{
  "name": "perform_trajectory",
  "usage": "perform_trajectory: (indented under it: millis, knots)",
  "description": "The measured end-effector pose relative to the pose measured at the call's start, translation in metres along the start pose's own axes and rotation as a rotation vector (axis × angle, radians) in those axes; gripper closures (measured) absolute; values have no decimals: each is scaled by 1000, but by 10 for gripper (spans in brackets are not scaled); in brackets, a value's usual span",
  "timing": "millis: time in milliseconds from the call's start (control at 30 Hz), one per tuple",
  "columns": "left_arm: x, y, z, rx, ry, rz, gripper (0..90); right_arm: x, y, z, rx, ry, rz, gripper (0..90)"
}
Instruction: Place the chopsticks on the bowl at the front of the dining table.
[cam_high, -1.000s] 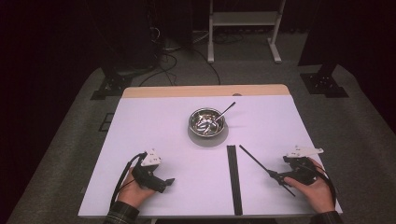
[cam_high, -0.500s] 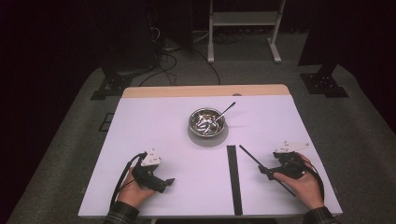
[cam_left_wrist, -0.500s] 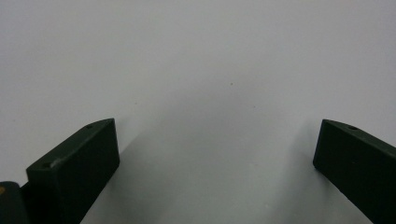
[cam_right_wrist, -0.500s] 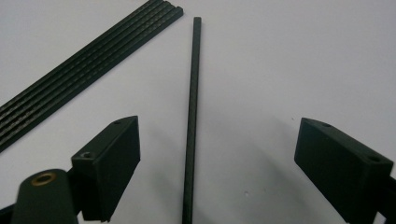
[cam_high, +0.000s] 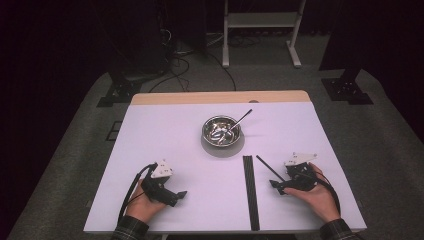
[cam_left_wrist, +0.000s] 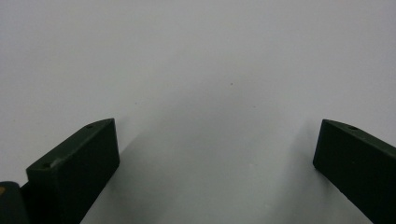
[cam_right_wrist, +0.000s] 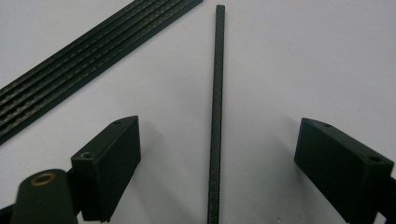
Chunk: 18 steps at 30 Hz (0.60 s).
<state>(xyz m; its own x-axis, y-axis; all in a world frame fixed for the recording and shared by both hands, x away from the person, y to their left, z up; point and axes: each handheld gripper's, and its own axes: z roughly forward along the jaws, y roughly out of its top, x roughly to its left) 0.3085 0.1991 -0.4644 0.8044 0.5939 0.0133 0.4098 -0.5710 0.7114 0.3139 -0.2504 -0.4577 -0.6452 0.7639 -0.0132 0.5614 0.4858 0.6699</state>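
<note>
White table (cam_high: 190, 150), single black rod (cam_right_wrist: 216, 116) between wide-apart right tongs (cam_right_wrist: 219, 163).

My count: two grippers, left gripper (cam_high: 181, 194) and right gripper (cam_high: 274, 185). One loose black rod (cam_right_wrist: 216, 116) by itself. One bundle of black rods (cam_high: 249, 192) lying side by side, four as far as I can tell. One steel bowl (cam_high: 221, 131). One spoon (cam_high: 241, 119) in it.

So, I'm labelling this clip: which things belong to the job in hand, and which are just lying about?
In the job:
right gripper, open
single black rod between its jaws

Lying about:
bundle of black rods
metal bowl
spoon
left gripper, open
</note>
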Motion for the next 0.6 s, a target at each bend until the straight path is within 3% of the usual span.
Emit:
perform_trajectory:
  millis: [67,367,433,533,600]
  knots:
    - [0,0,0,0,0,0,0,-1,0,0,10,3,21,121]
    - [0,0,0,0,0,0,0,-1,2,0,22,1,33,142]
    - [0,0,0,0,0,0,0,-1,2,0,20,-2,35,175]
    - [0,0,0,0,0,0,0,-3,2,-3,8,-5,33,310]
    - [0,0,0,0,0,0,0,-2,2,-4,9,-3,33,331]
